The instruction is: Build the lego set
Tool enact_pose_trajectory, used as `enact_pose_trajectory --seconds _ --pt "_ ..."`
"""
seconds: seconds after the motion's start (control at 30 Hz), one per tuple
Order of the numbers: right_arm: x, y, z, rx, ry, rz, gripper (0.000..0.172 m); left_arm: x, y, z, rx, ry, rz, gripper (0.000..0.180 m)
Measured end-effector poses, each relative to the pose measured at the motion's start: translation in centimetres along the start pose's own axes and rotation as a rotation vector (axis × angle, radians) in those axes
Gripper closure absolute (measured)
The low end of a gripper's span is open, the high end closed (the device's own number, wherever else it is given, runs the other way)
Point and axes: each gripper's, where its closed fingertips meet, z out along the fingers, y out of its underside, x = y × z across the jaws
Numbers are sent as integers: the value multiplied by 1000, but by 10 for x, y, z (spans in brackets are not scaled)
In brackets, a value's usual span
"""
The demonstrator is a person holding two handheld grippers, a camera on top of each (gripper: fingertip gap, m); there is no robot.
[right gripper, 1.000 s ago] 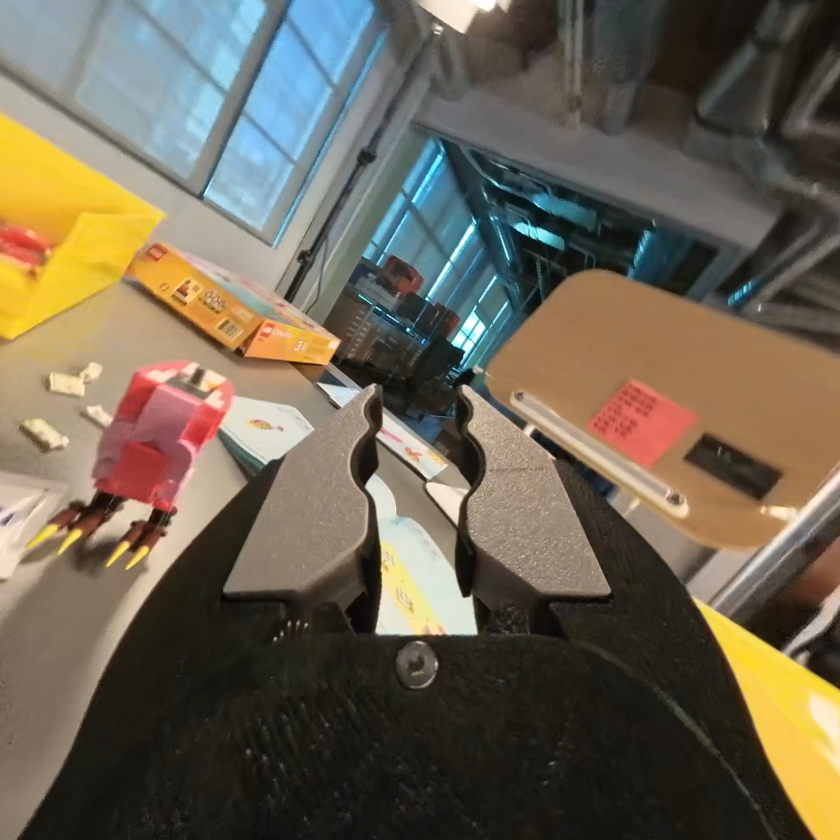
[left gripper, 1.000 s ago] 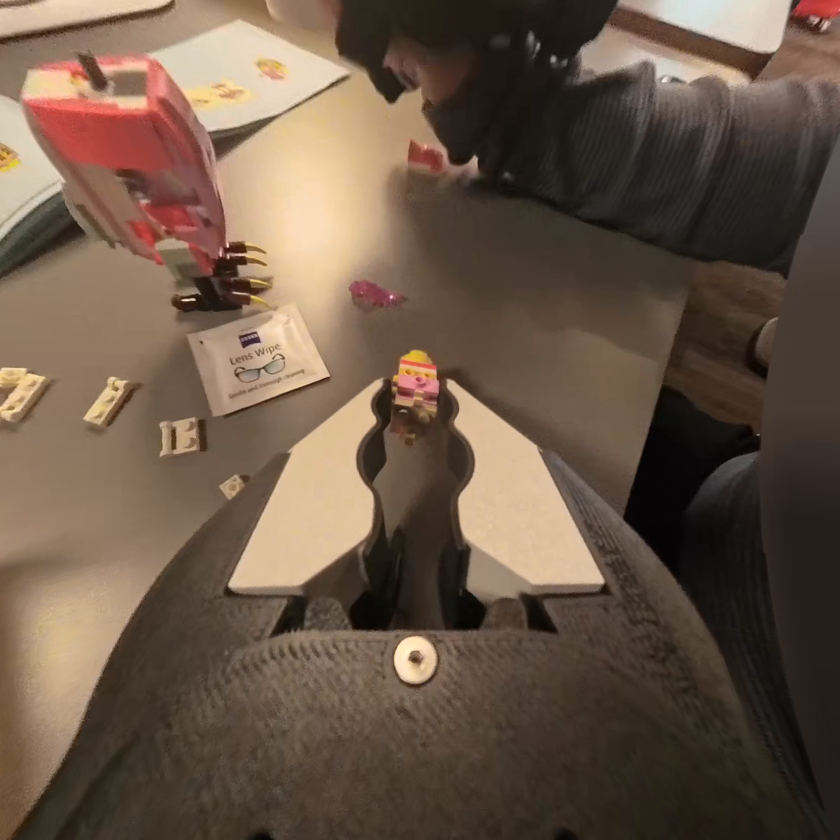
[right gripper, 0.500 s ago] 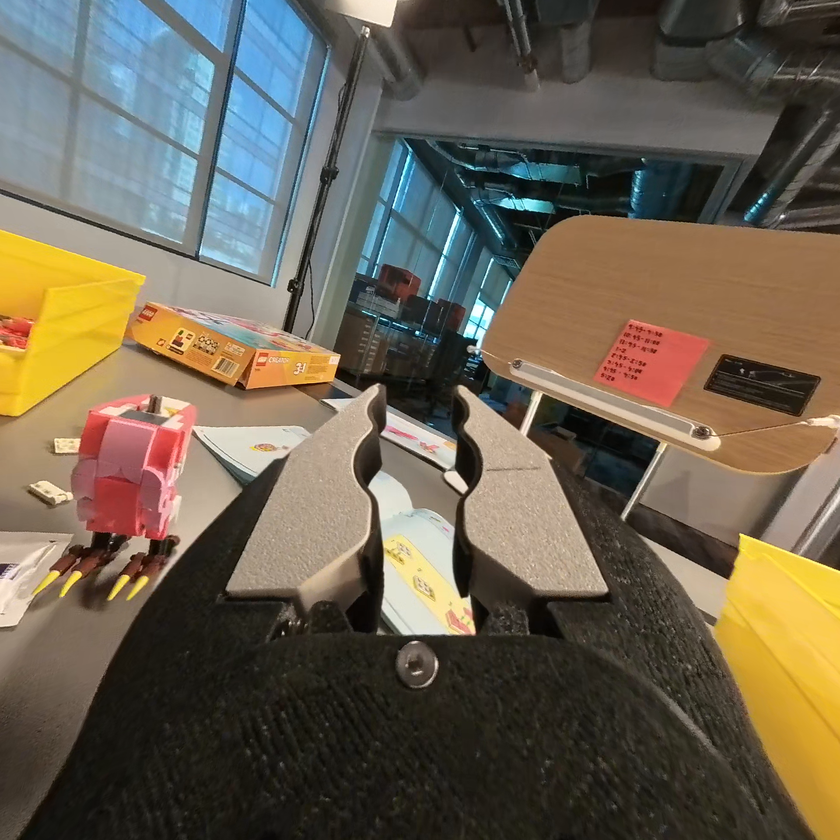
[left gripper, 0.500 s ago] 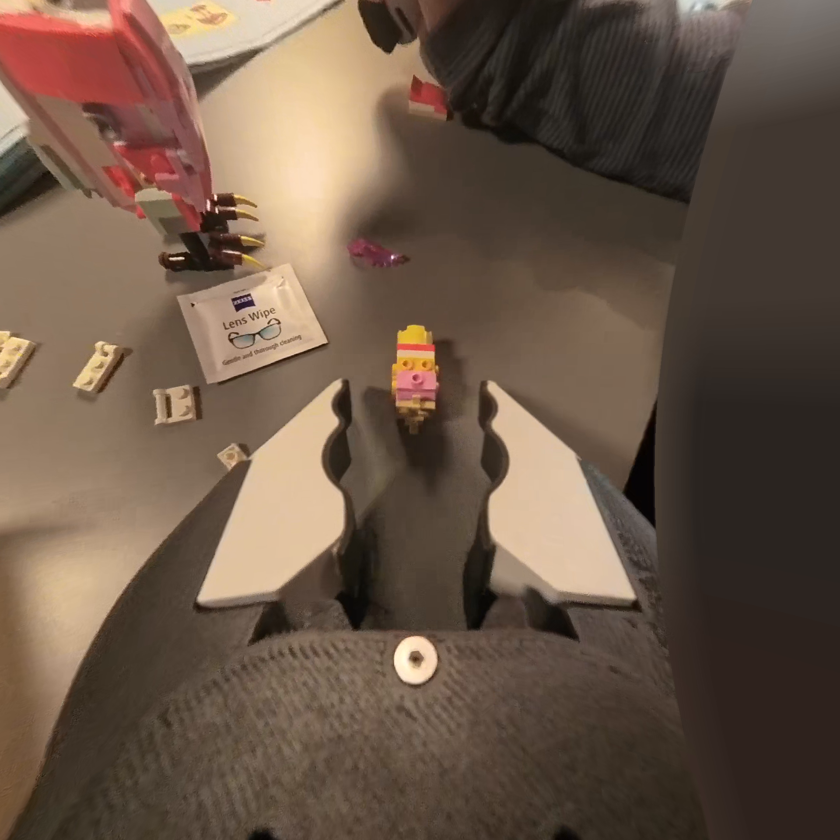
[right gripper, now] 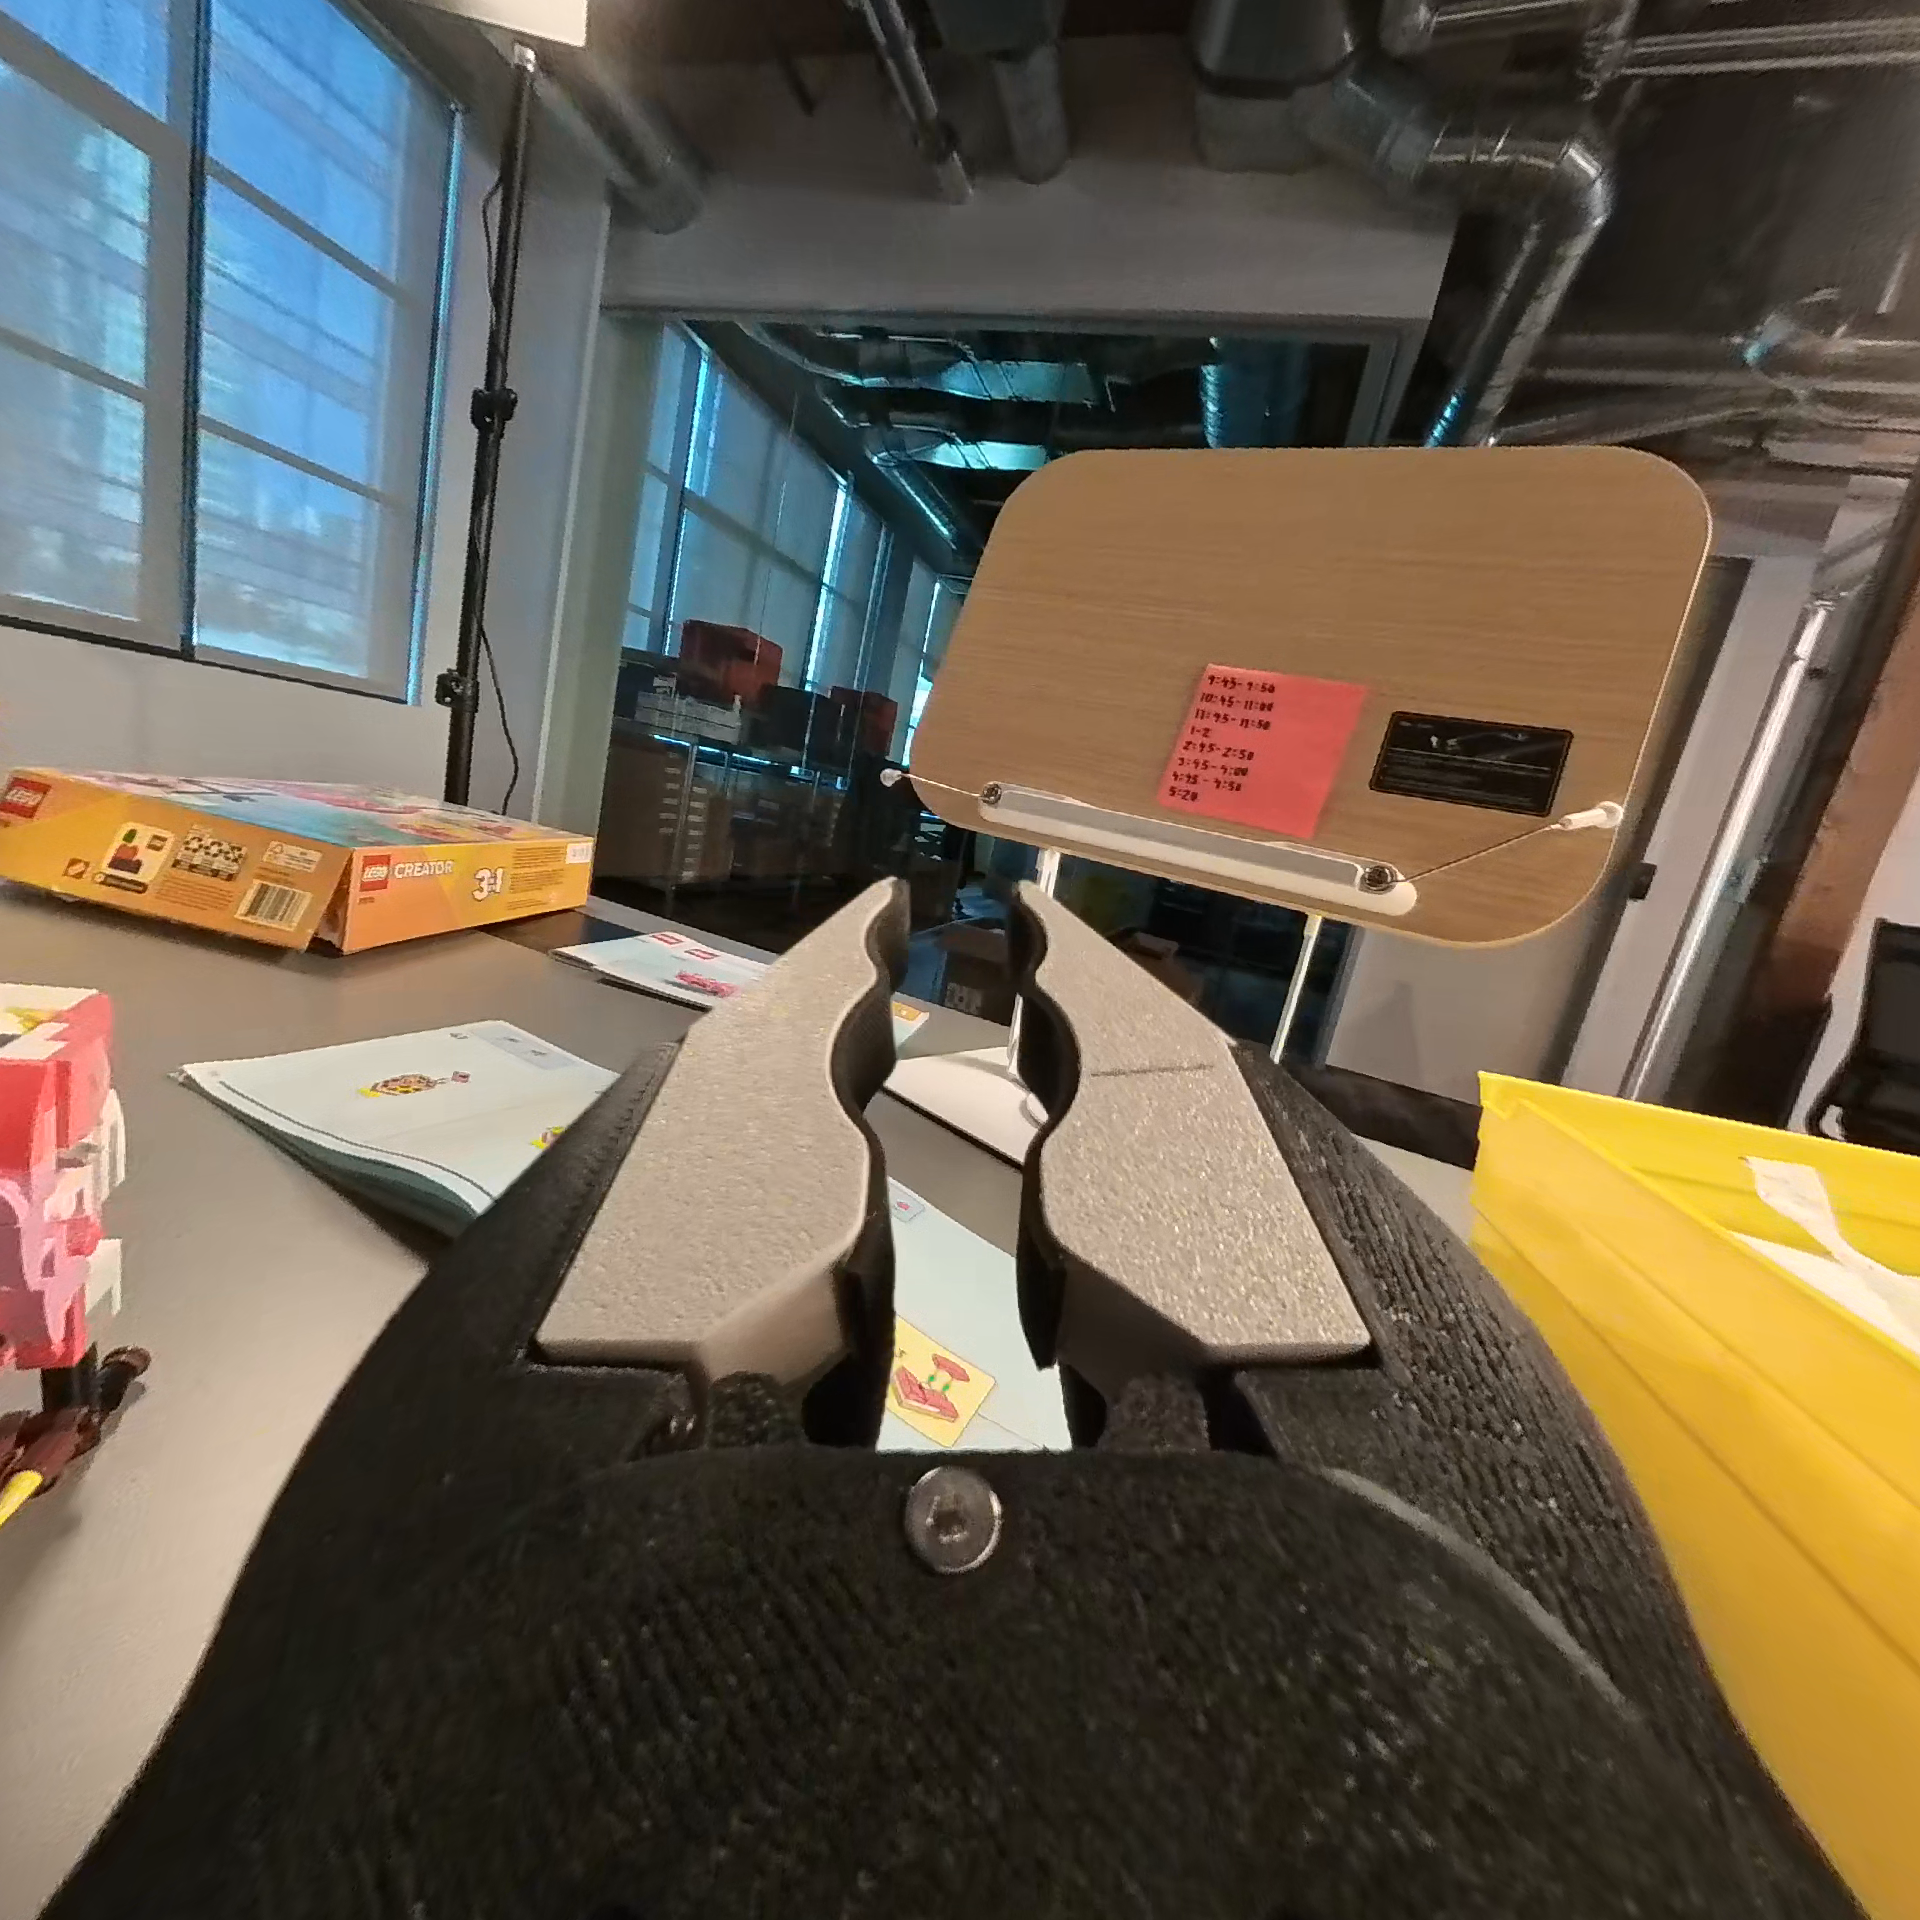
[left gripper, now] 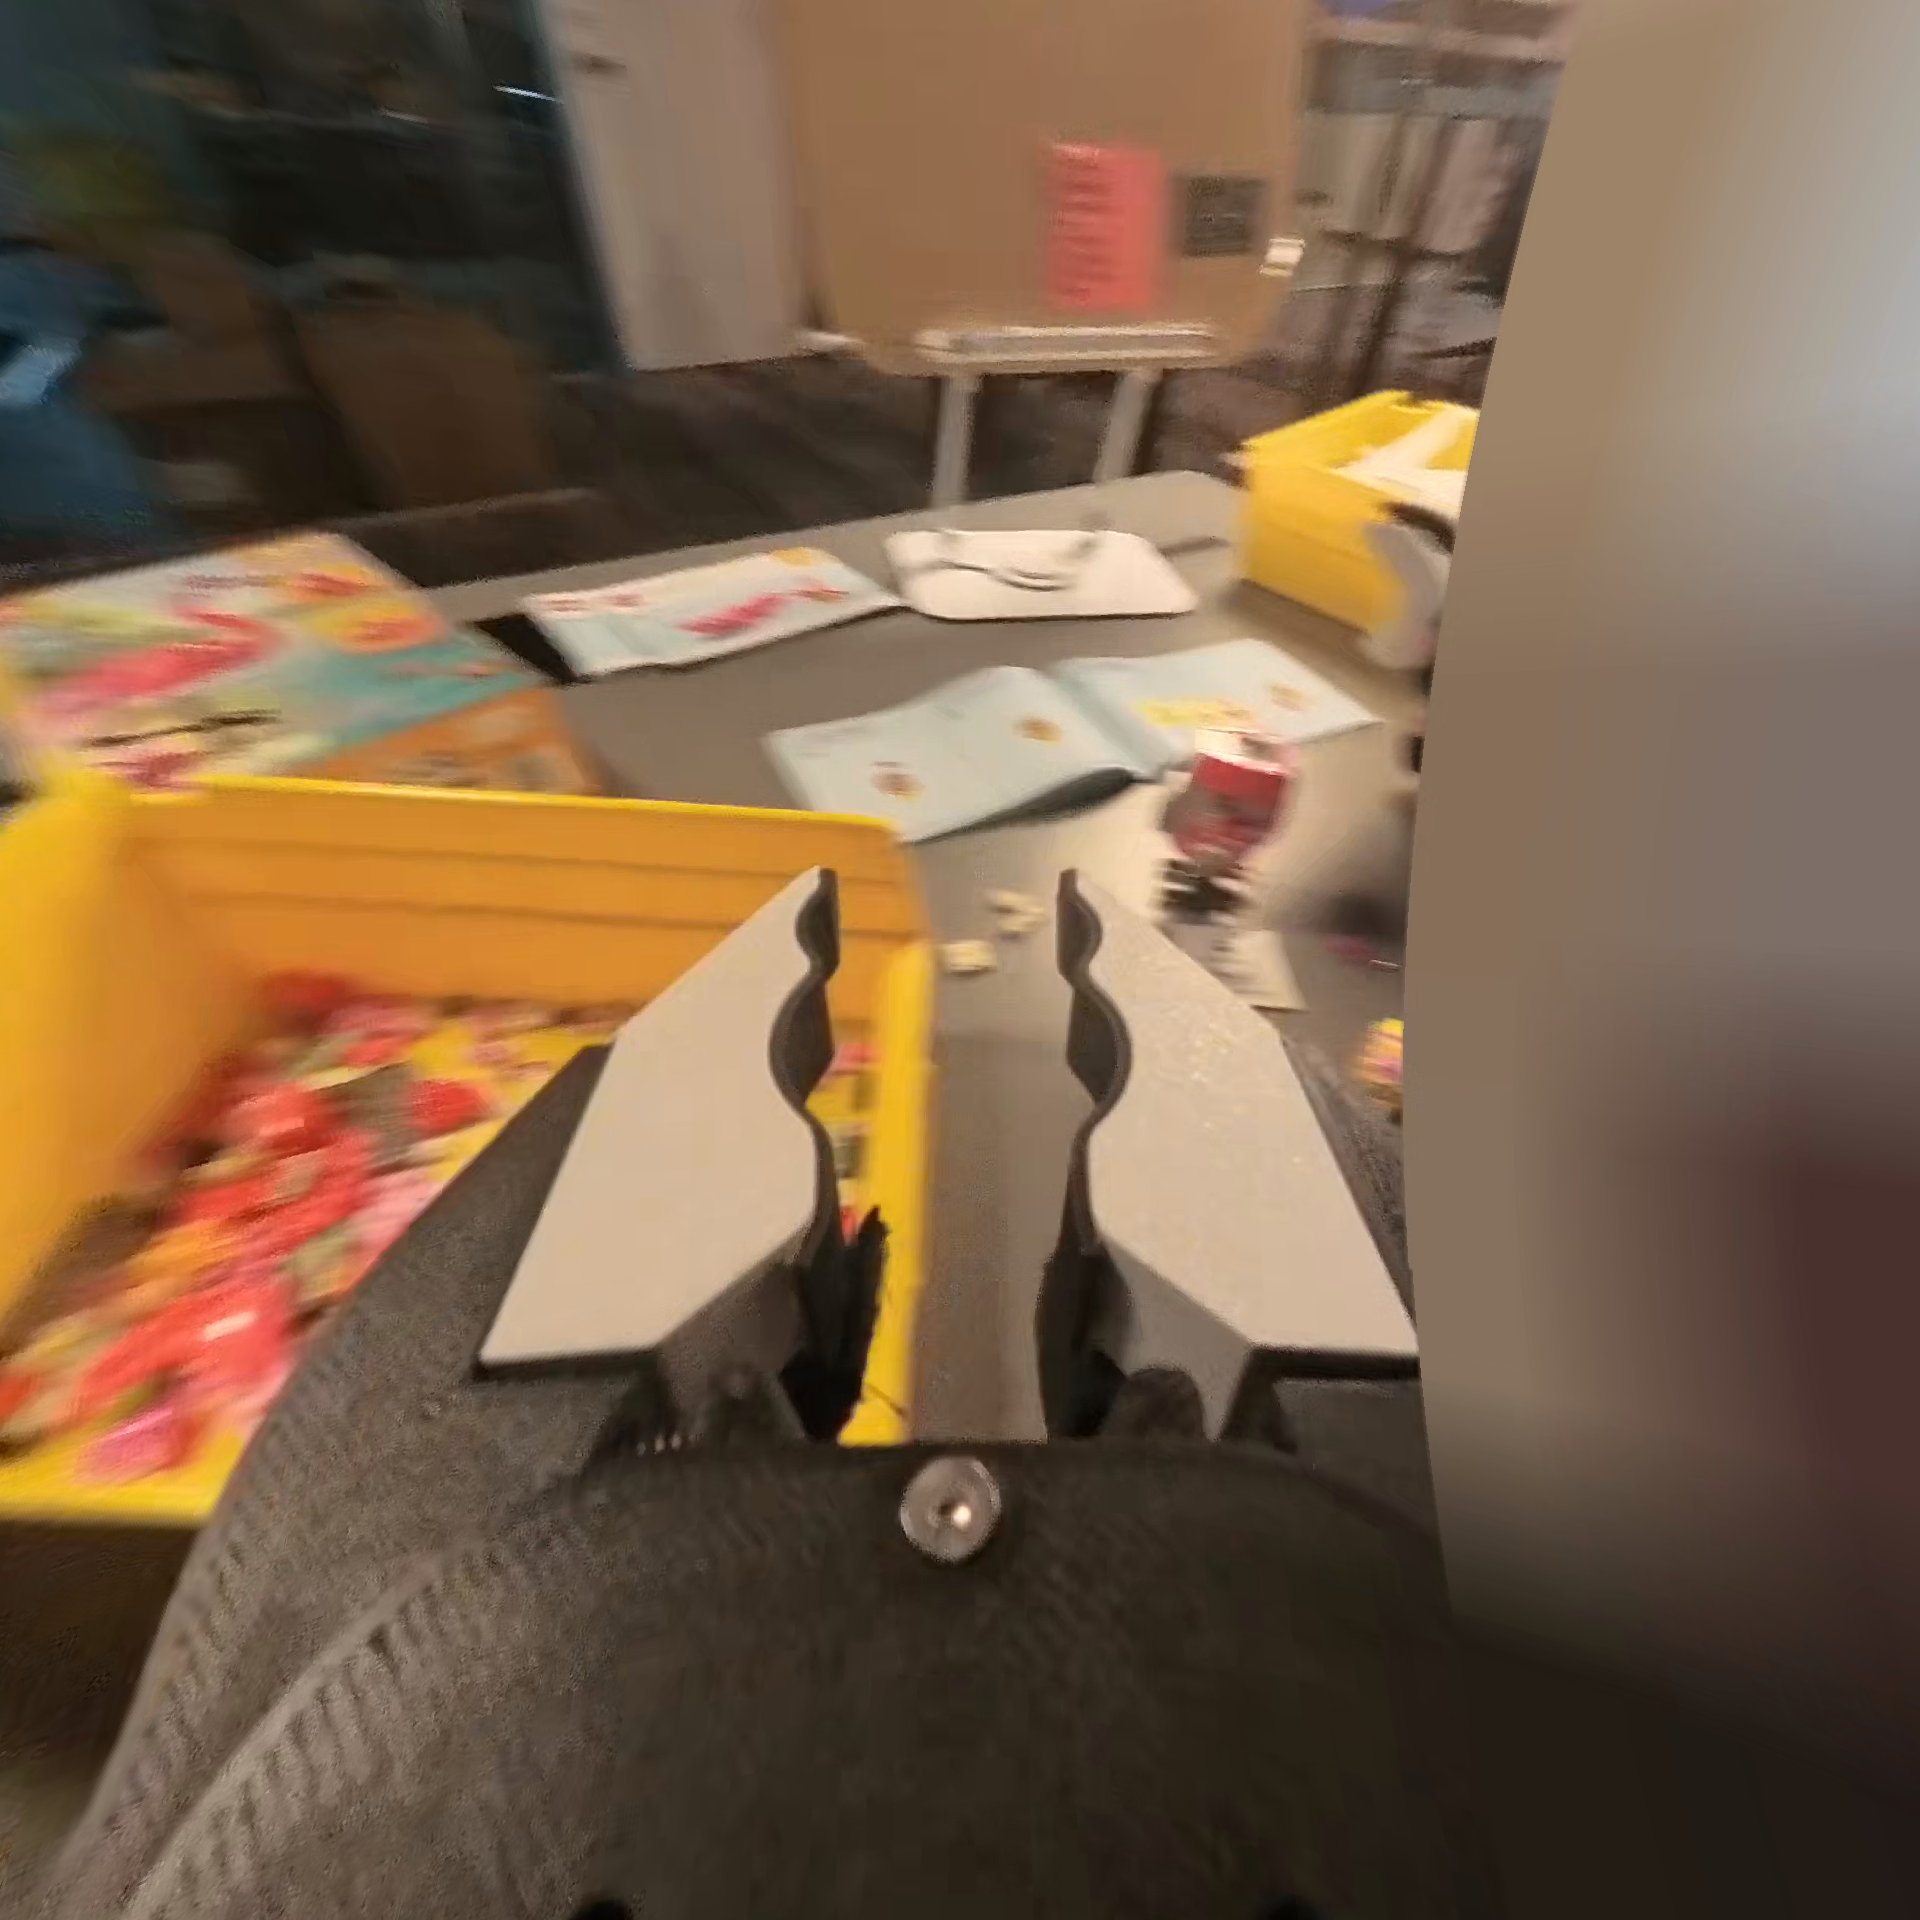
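In the blurred left wrist view, my left gripper [left gripper: 945, 894] is open and empty, its fingers over the near right corner of a yellow bin [left gripper: 468, 821] full of red and pink bricks [left gripper: 260, 1174]. A small yellow and pink brick figure [left gripper: 1382, 1060] stands on the table to its right, apart from it. A red and pink brick model with claws [left gripper: 1231, 800] stands farther off; it also shows in the right wrist view [right gripper: 52, 1174]. My right gripper [right gripper: 958, 894] is open with a narrow gap, empty, above an open booklet [right gripper: 405, 1101].
An orange toy box [right gripper: 312, 862] lies at the table's far left. A wooden book stand [right gripper: 1309, 665] stands behind, with a second yellow bin [right gripper: 1714, 1299] to its right. Small white pieces [left gripper: 1013, 909] and a white wipe packet [left gripper: 1257, 966] lie near the model. My hands' fingertips stand some 40 centimetres from each other. Left tips and right tips are each some 25 centimetres from the white wipe packet [left gripper: 1257, 966].
My left gripper opened and let go of the small yellow and pink figure, left it on the table and swung left towards the yellow bin. My right gripper levelled out and its jaws narrowed.
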Motion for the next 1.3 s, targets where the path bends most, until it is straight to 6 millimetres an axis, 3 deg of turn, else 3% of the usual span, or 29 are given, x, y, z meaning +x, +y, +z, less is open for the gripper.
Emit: enact_pose_trajectory --seconds 0.13,0.27,0.33,0.43,0.63,0.73,0.87,0.93,1.1,1.2,1.3 --pt "-1 1 0 -9 -5 -10 158 -88 0 -7 -109 -214 26 140" --pt "-3 4 2 -25 -7 -29 160 -150 11 0 -248 -292 -2 141" --pt "-3 5 2 -30 -7 -30 160 -171 24 6 -357 -298 -29 146" --pt "-2 6 2 -35 -7 -28 161 -181 54 13 -595 -227 -93 175" --pt "-6 7 3 -42 -25 -38 162 -208 97 17 -962 -283 -88 175" --pt "-8 8 3 -47 -31 -46 162 -211 114 19 -1112 -278 -134 165" --pt "-8 9 3 -49 -30 -49 163 -165 134 25 -1272 -19 -343 160" --pt "-7 8 3 -46 -27 -46 163 -154 138 26 -1307 27 -352 153" --pt "-9 10 4 -54 -36 -52 163 -172 151 0 -1531 -137 -119 148" --pt "-11 11 4 -58 -43 -60 163 -169 156 -10 -1620 -147 -116 149" --pt "-11 11 4 -61 -46 -61 163 -153 162 -9 -1633 -60 -177 154"
